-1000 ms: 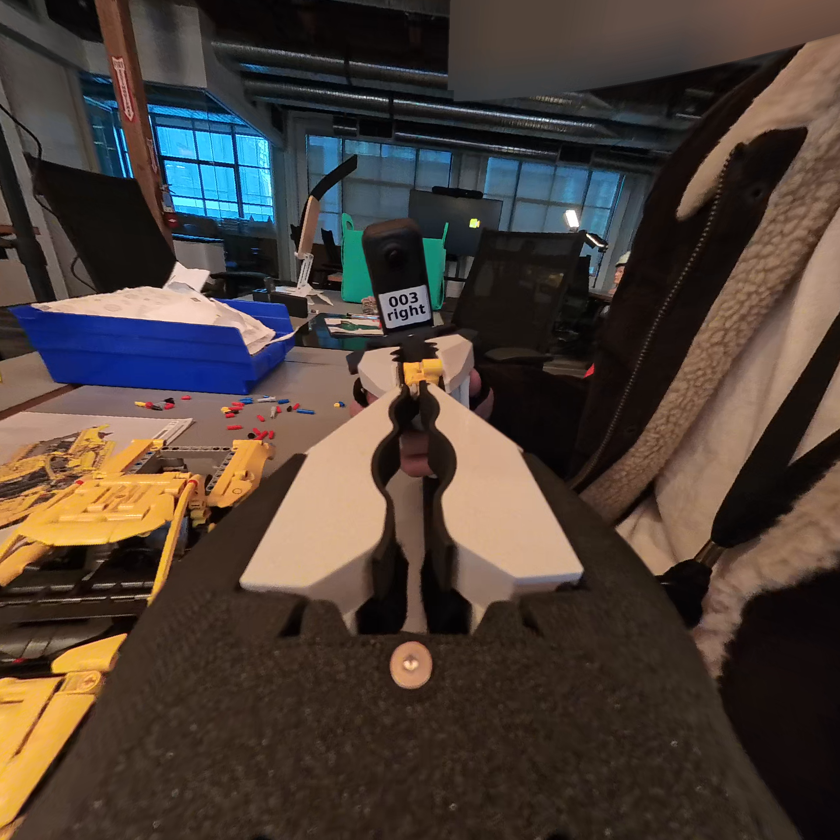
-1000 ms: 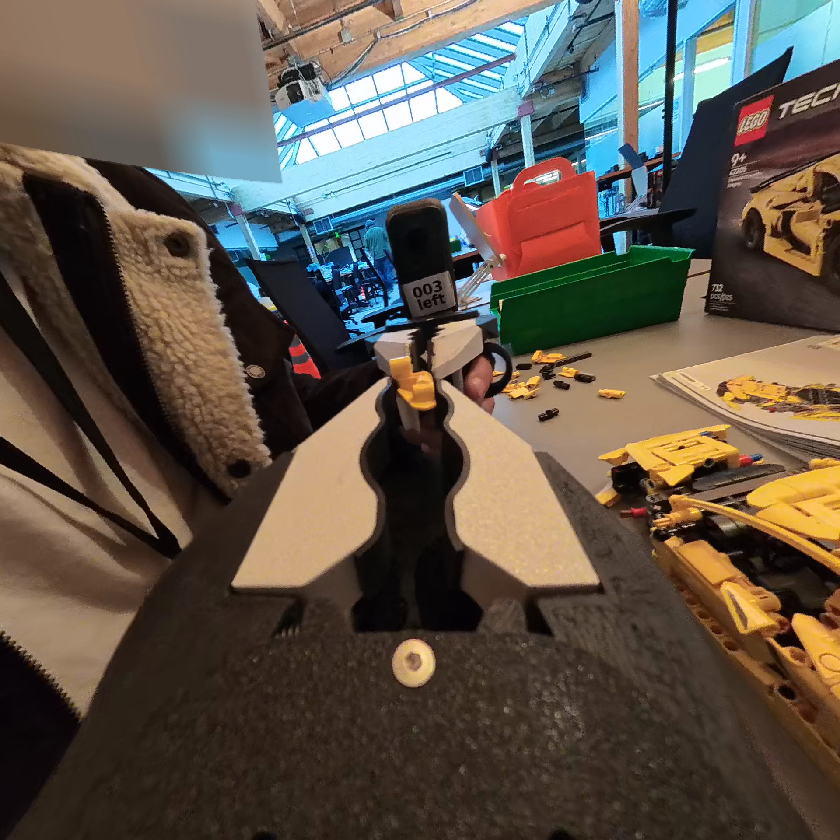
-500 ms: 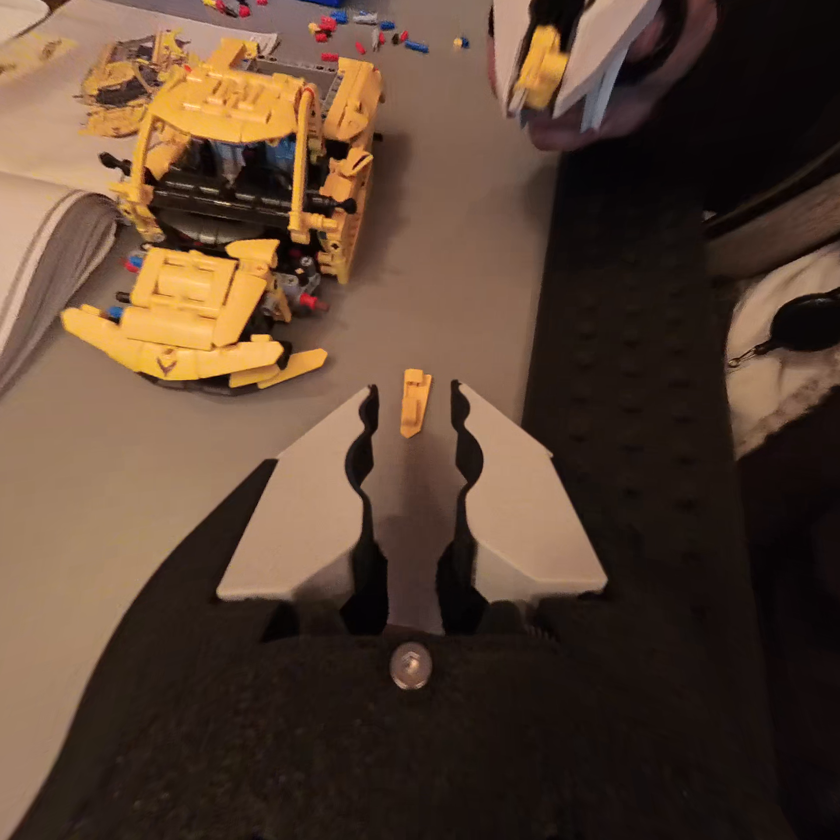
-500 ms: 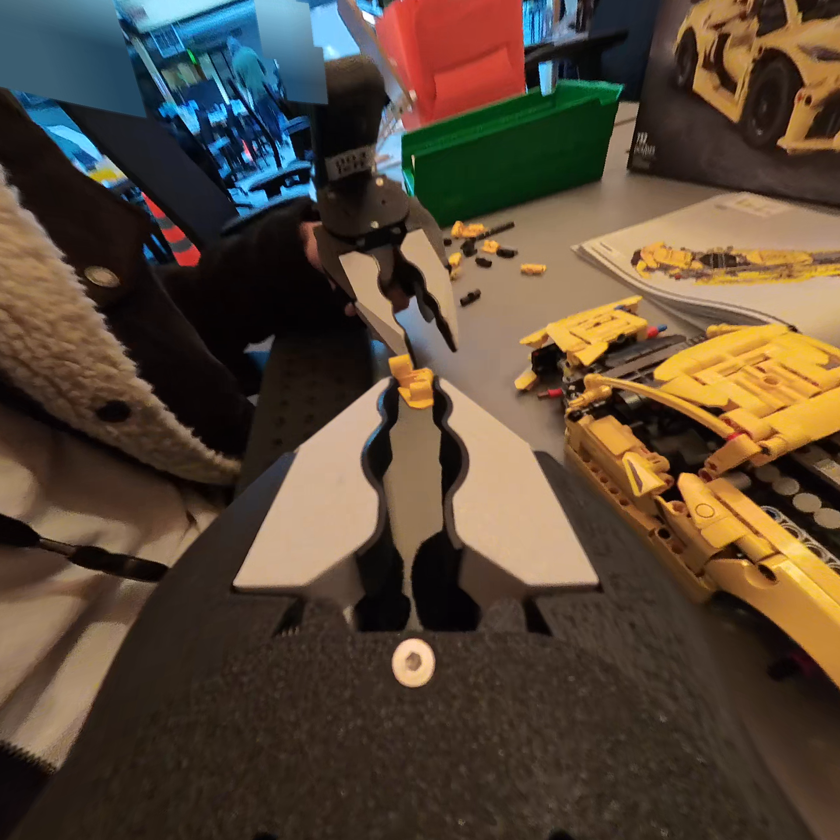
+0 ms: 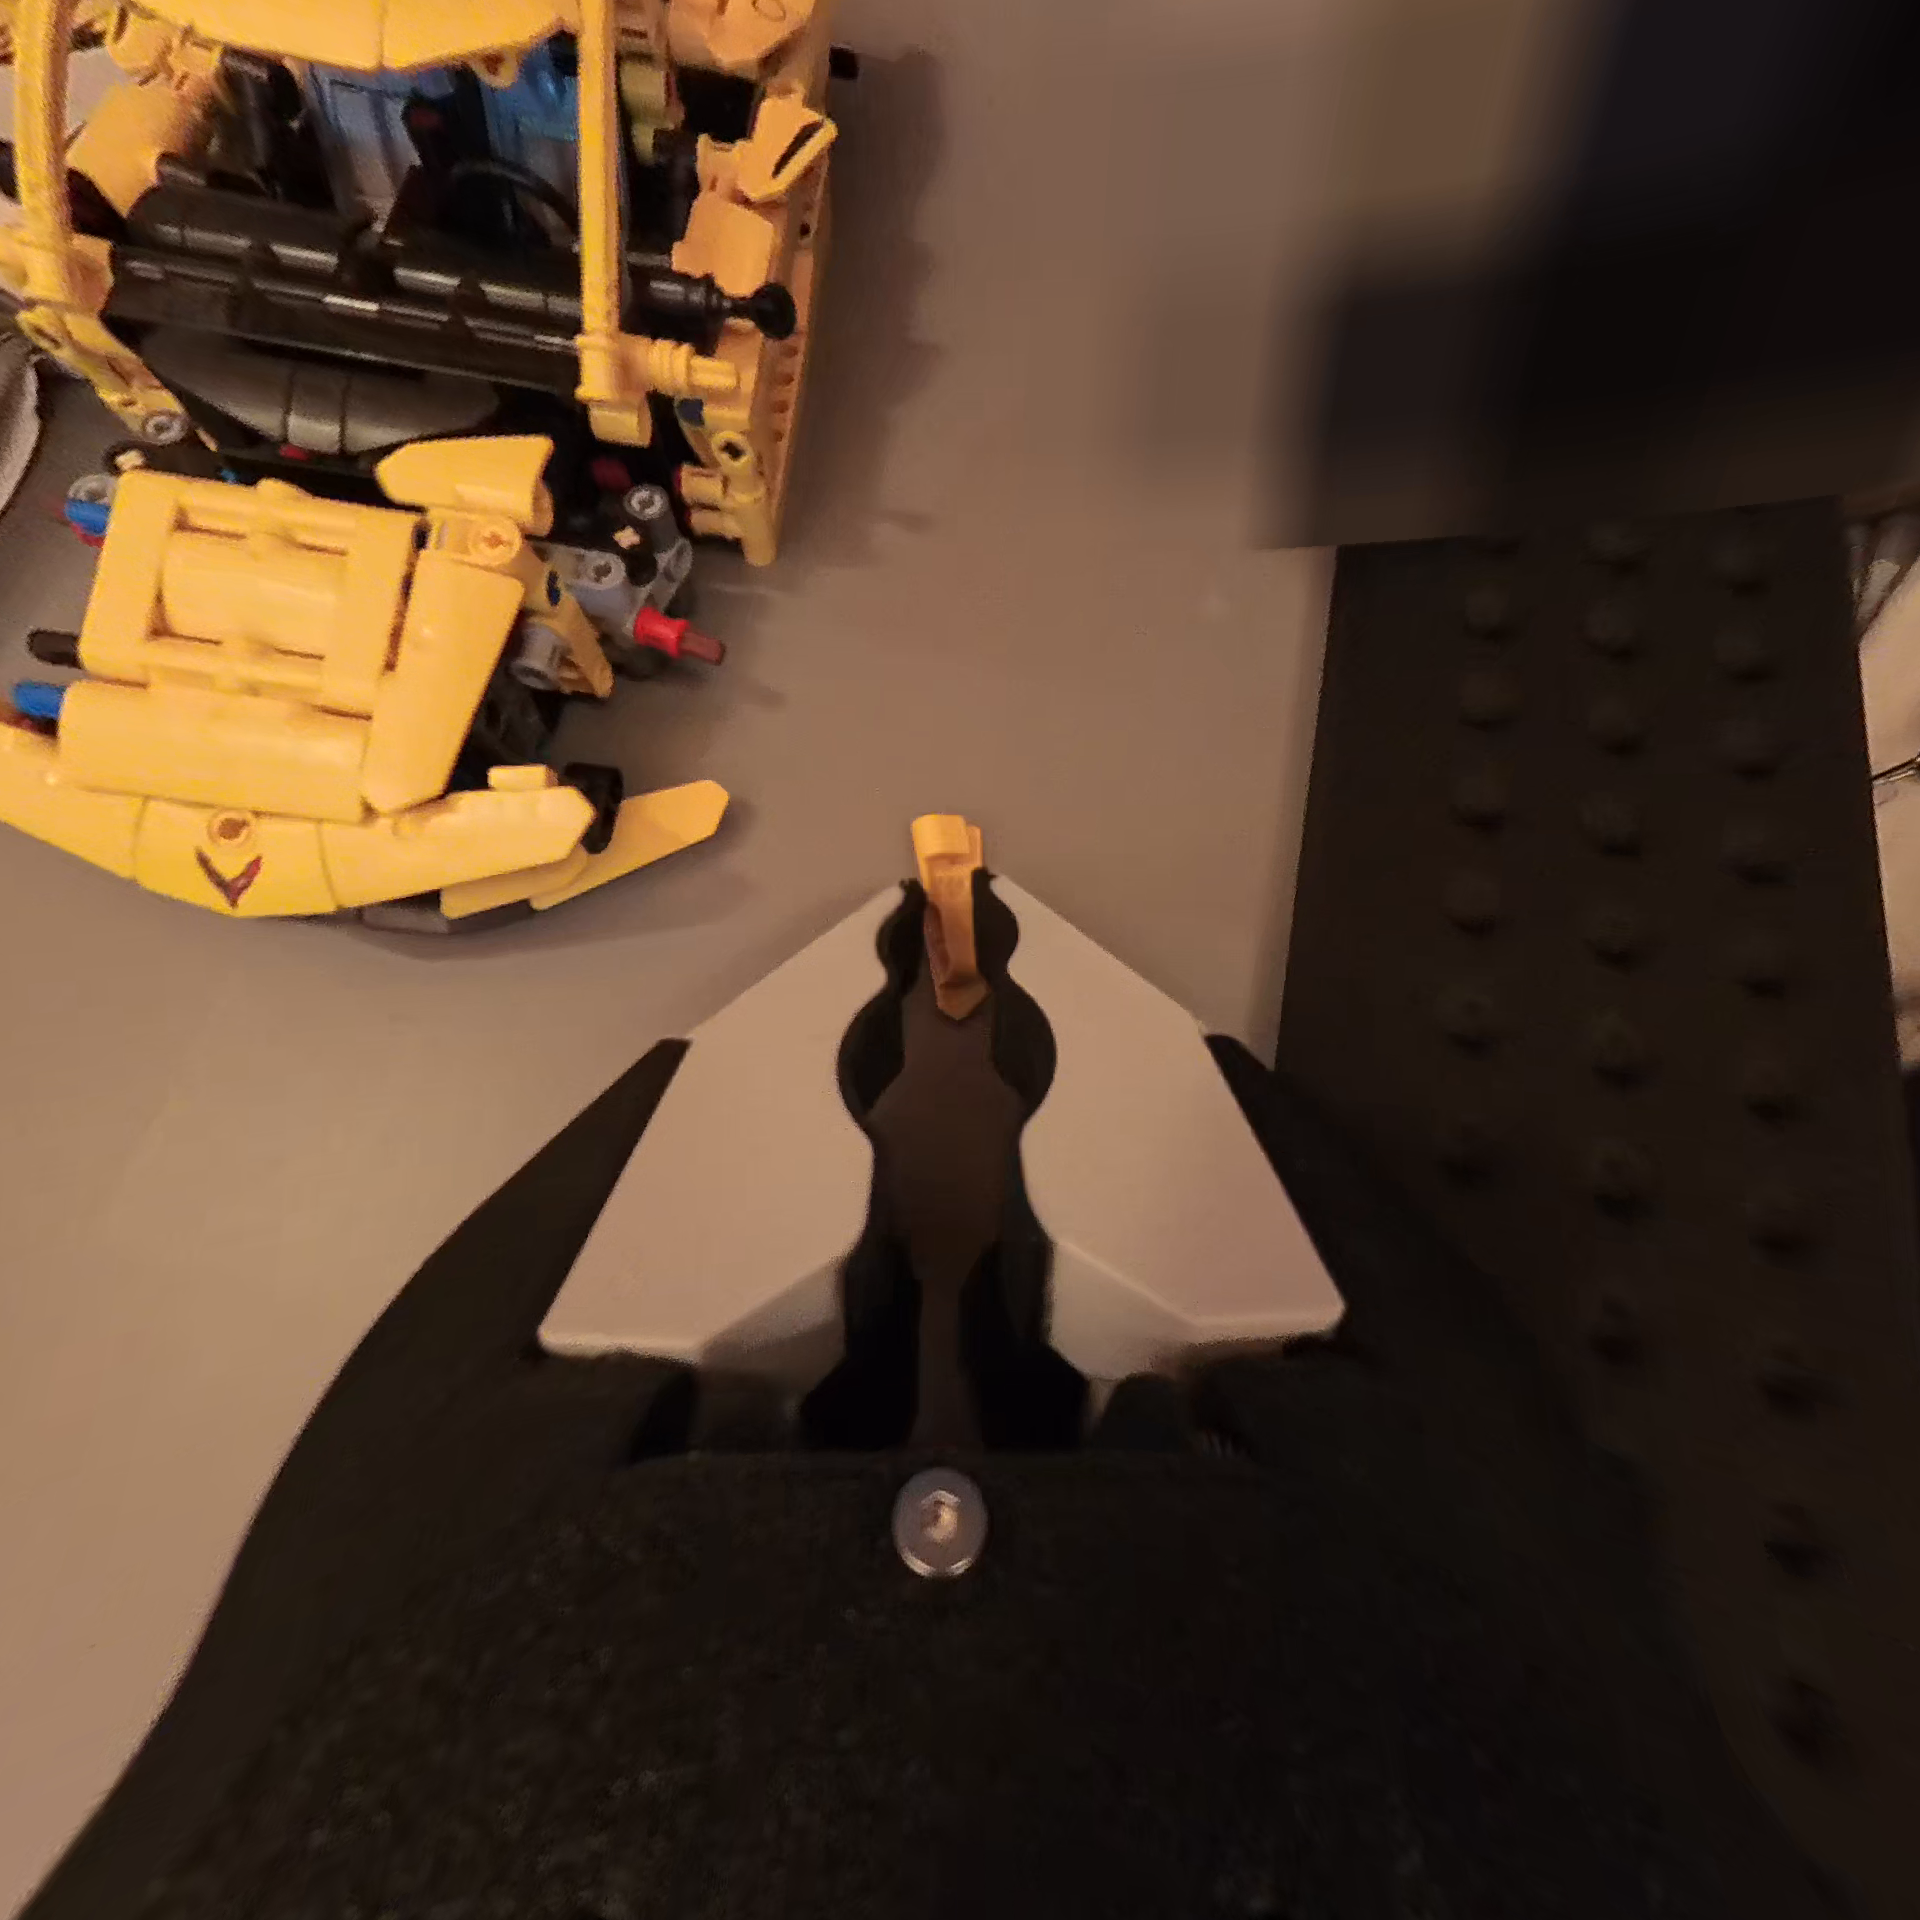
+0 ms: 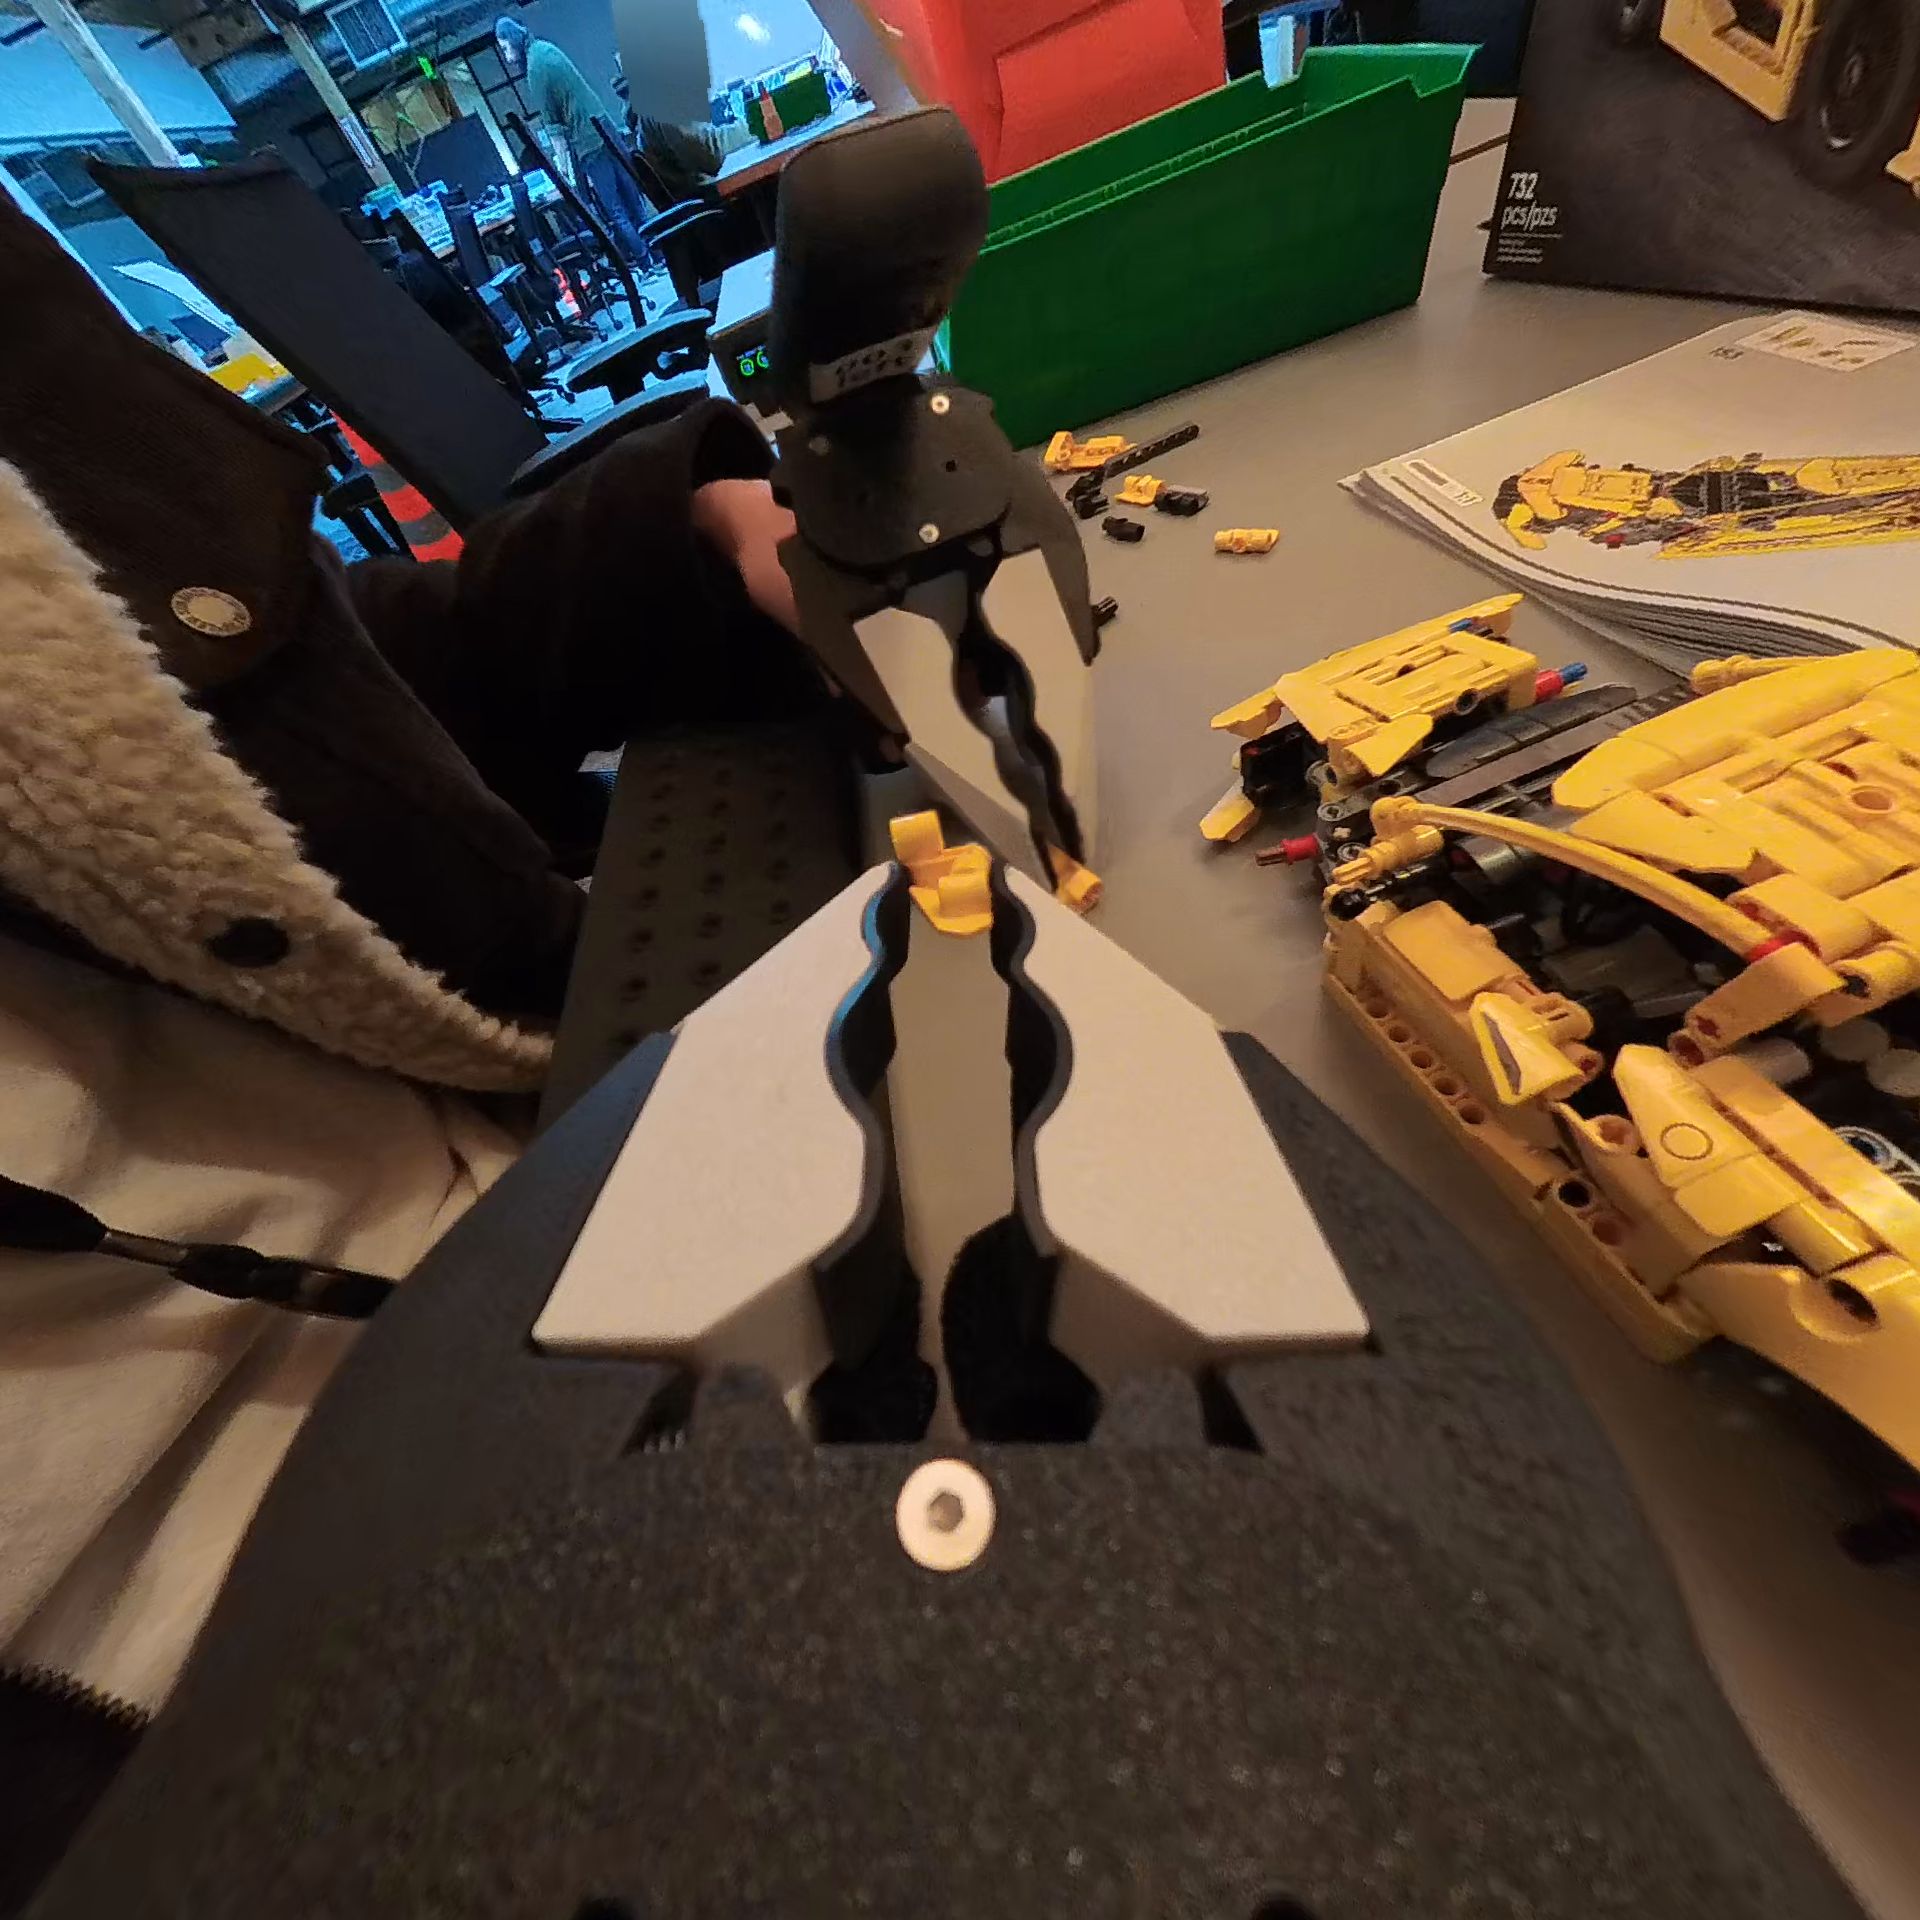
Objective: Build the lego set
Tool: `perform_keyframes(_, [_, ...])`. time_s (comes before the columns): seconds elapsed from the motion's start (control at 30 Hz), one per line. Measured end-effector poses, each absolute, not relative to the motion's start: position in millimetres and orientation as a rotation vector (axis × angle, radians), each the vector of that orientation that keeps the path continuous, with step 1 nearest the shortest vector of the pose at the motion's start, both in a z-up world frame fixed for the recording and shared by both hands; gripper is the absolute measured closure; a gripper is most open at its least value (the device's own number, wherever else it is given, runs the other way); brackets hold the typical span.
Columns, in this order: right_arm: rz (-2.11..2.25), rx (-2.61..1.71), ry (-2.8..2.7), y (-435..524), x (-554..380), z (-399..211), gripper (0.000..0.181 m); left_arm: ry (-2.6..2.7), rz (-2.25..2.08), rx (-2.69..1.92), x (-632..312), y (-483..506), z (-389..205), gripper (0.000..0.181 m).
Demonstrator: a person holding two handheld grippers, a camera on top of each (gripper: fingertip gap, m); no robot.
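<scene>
The part-built yellow Lego car (image 5: 343, 582) lies on the grey table (image 5: 1018, 436) at the upper left of the left wrist view, and at the right of the right wrist view (image 6: 1621, 997). My left gripper (image 5: 943, 888) points down at the table and is shut on a small narrow yellow piece (image 5: 940, 914) lying just right of the car's nose. It shows from the side in the right wrist view (image 6: 1060, 842), tips down on that piece (image 6: 1075, 883). My right gripper (image 6: 940, 873) is shut on a small yellow connector piece (image 6: 945, 883), held above the table close to the left gripper.
A black perforated board (image 5: 1610, 935) lies along the table's near edge. A green bin (image 6: 1195, 239), the set's box (image 6: 1714, 156), an open instruction booklet (image 6: 1662, 520) and several loose small pieces (image 6: 1143, 488) sit farther back. A person's fleece-lined jacket (image 6: 208, 779) fills the left. Tip to tip, the grippers are about 11 centimeters apart.
My left gripper swung from facing the right gripper down to the table, opened over the small yellow piece, then closed on it. My right gripper kept its connector and tilted down.
</scene>
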State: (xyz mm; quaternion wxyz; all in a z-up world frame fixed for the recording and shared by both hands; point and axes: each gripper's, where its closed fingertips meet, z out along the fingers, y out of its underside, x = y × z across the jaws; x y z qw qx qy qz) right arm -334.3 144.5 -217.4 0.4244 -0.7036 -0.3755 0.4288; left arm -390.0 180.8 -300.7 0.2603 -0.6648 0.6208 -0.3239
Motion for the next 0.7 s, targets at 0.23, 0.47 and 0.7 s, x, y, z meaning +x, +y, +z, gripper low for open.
perform_keyframes(0.23, [1.068,-1.737,-0.921,145.6,-331.8,-213.6,0.166,1.681,-1.019,-1.523,-368.0,150.4,-259.1,0.174])
perform_keyframes(0.47, [1.11,-1.642,-0.889,143.0,-329.4,-195.6,0.166,1.317,-1.457,-1.528,-343.4,140.4,-195.1,0.173])
perform_keyframes(0.7, [1.142,-1.644,-0.83,147.2,-324.0,-192.6,0.166,1.088,-1.614,-1.642,-351.6,165.8,-189.7,0.173])
